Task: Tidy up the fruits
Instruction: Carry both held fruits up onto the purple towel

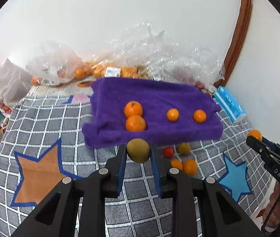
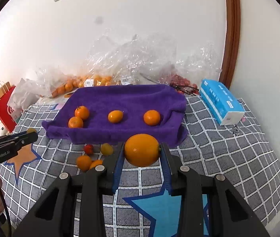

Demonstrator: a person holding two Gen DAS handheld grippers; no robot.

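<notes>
Greenish-brown fruit (image 1: 138, 150) clamped in left gripper (image 1: 138, 154) fingers; orange (image 2: 141, 150) clamped in right gripper (image 2: 141, 154). Both held above checked bed cover (image 2: 228, 138), purple towel tray (image 2: 120, 96) at 12 o'clock. Advice: clear near rim, release low beside like fruit.

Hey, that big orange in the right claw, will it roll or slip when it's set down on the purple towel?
The orange looks round and smooth, so it may roll. The towel looks plush, and four oranges already rest on it, so it will probably settle. The claw pinches only its sides, so it might slip.
</notes>
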